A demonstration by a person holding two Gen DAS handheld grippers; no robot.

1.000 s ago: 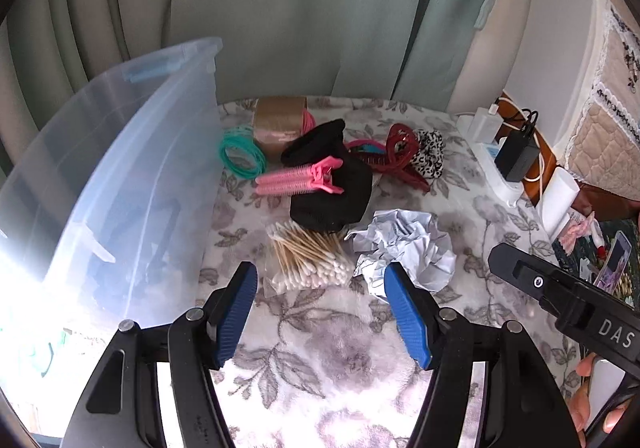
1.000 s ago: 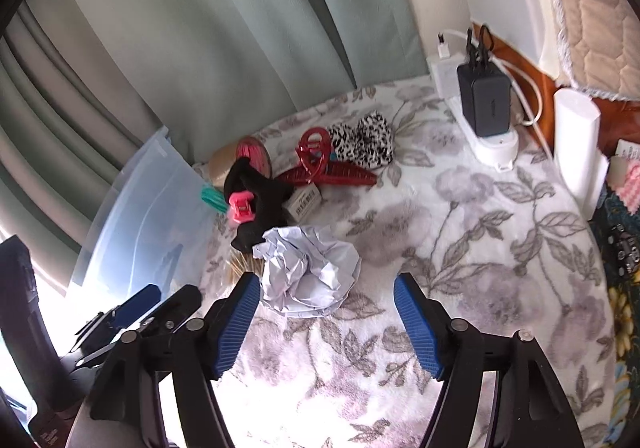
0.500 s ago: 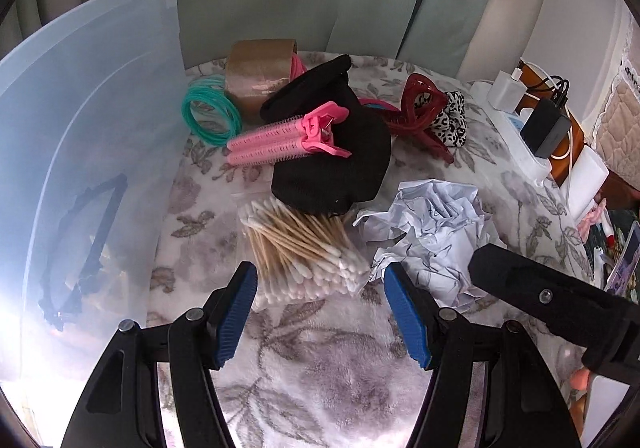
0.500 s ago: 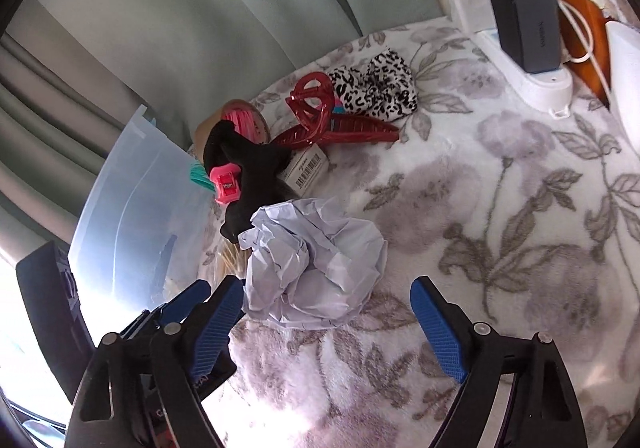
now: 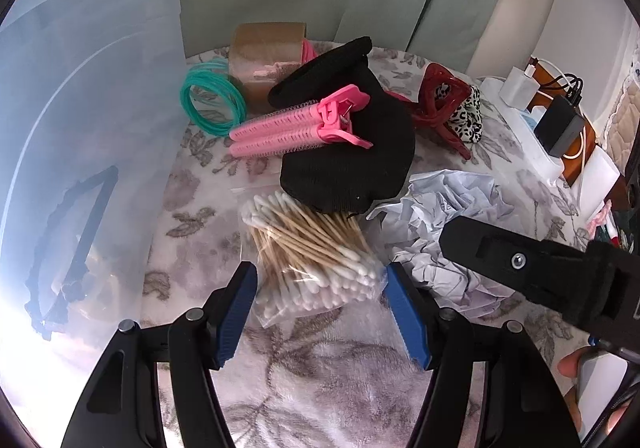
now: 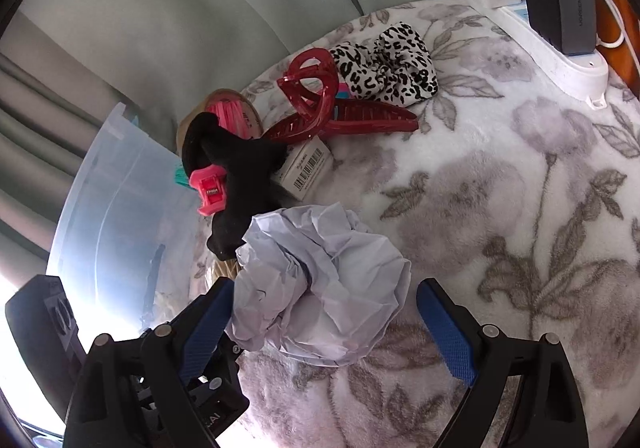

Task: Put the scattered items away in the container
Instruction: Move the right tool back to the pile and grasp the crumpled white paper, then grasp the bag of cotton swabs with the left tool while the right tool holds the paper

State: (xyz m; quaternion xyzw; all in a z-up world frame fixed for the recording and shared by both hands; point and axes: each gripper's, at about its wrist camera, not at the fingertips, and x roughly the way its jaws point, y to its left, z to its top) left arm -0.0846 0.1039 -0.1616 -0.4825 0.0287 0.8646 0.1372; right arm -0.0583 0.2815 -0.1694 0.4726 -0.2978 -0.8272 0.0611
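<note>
Beside the clear plastic container [image 5: 92, 96], on the floral blanket [image 5: 320, 360], the scattered items lie in a loose heap. Nearest the container's wall are teal hair ties [image 5: 212, 100] and a roll of brown tape [image 5: 266, 56]. A pink hair clip [image 5: 296, 124] rests on a black knit cloth [image 5: 352, 152] just beyond them. Farther from the container sit a red claw clip [image 6: 320, 104] and a leopard-print scrunchie [image 6: 388, 64], touching each other.

The left gripper [image 5: 320, 304] has its jaws spread wide, holding nothing, with the near end of a bag of cotton swabs [image 5: 308, 252] lying between the blue pads [image 5: 236, 308]. The right gripper [image 6: 324, 328] is likewise released, its jaws standing either side of a crumpled paper ball [image 6: 320, 280]; the paper touches or overlaps the left pad and is apart from the right one.

A dark object shows dimly through the container wall. At the blanket's far edge from the container lies a white power strip [image 6: 560, 52] with a dark charger [image 6: 560, 4] plugged in.
</note>
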